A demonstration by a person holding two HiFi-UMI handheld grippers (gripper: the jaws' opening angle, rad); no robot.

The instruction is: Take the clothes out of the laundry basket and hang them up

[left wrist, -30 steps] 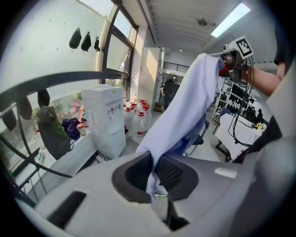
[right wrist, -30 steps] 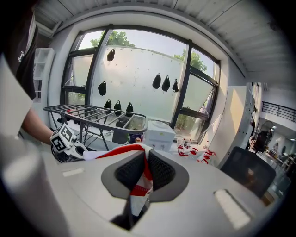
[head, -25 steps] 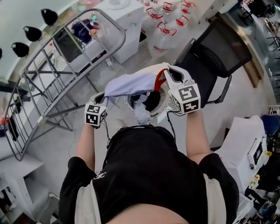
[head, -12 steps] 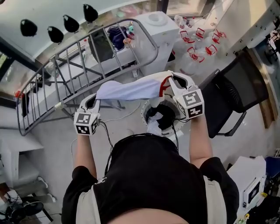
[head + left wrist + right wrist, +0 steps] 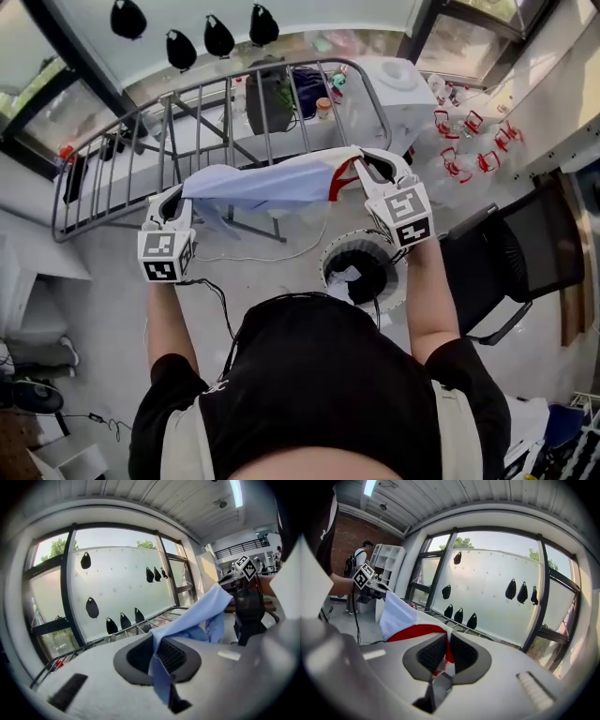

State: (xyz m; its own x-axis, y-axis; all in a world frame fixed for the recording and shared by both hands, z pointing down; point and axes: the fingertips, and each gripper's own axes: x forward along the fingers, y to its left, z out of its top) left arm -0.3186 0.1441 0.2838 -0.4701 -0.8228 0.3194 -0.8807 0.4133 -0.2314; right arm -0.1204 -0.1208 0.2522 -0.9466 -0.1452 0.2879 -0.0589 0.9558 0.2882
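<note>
Head view shows the pale blue garment [image 5: 267,183] stretched in mid-air between the left gripper [image 5: 176,199] and the right gripper [image 5: 364,165], each end pinched between clenched fingers, beside the drying rack [image 5: 200,127] and apart from the laundry basket [image 5: 328,267] below.

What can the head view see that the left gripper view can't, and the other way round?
Only the head view shows the laundry basket with clothes inside, the black chair and the person's black shirt. Only the left gripper view shows the left gripper with its jaws shut on a corner of the blue garment, plus the ceiling light. Both show the garment stretched across to the right gripper, the drying rack and the dark shapes on the window.
</note>
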